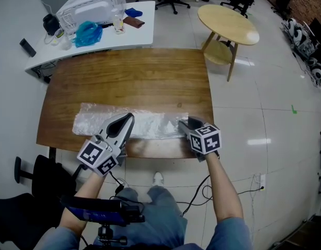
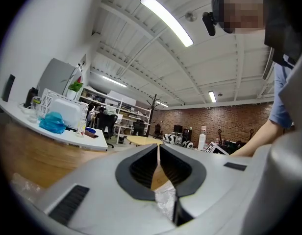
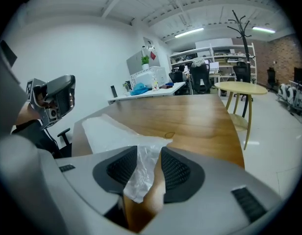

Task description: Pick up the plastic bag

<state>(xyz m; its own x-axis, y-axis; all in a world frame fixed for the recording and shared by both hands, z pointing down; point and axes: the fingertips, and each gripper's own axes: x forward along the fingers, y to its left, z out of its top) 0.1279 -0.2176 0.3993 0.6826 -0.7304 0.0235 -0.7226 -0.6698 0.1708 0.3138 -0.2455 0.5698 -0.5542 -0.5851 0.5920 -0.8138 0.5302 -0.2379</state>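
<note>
The bag (image 1: 145, 123) lies on the surface (image 1: 129, 72), unlifted, stretched between both pairs of fingers. The left gripper (image 2: 158, 151) pinches a fold of it. The right gripper (image 3: 149, 155) has its fingers spread, with the bag loose between them. That grip and the lift remain.

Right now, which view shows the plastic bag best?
The head view: the plastic bag shows end to end on the table. The left gripper view shows only a scrap between its jaws; the right gripper view, one crumpled end.
</note>
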